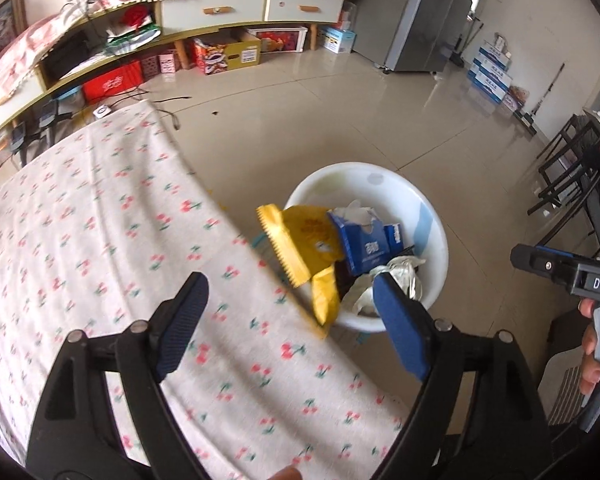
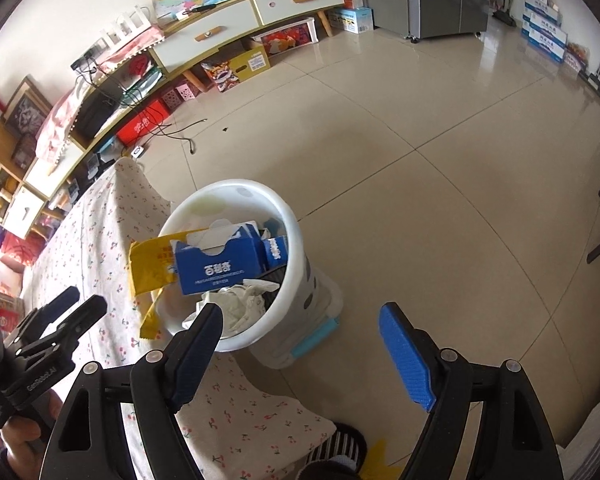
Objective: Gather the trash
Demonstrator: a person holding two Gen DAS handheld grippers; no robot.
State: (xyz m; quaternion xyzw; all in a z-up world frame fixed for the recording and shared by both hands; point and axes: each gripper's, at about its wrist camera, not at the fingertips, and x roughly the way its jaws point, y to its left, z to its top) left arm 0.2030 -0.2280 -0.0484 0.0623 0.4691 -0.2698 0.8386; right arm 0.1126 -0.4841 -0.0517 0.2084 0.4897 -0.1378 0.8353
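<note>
Two hand-held claws hang tilted steeply downward over the edge of a cloth-covered worktop [image 1: 100,220], both with jaws spread wide and nothing between them. The left claw [image 1: 288,312], its black frame tipped with dark blue textured pads, sits above the cherry-print cloth at the worktop's edge; a fingertip shows at the bottom of its view. The right claw [image 2: 300,336], with brighter blue ridged pads, is poised over the tiled floor [image 2: 440,160] just beside a white plastic trash bin [image 2: 300,240]. From the right wrist view the left claw appears at lower left as a black linkage, with a hand [image 2: 18,436] gripping its handle below.

The round, smooth-walled bin stands on the floor against the worktop's edge and is filled to the brim. A yellow snack wrapper [image 1: 300,240] with a serrated seal edge is draped over the rim on the worktop side, partly inside and partly hanging out; it looks blurred in the left wrist view. Beside it, in the bin, lie a torn-open blue cardboard box [image 2: 220,264] with white lettering and crumpled white tissue [image 2: 244,300].
</note>
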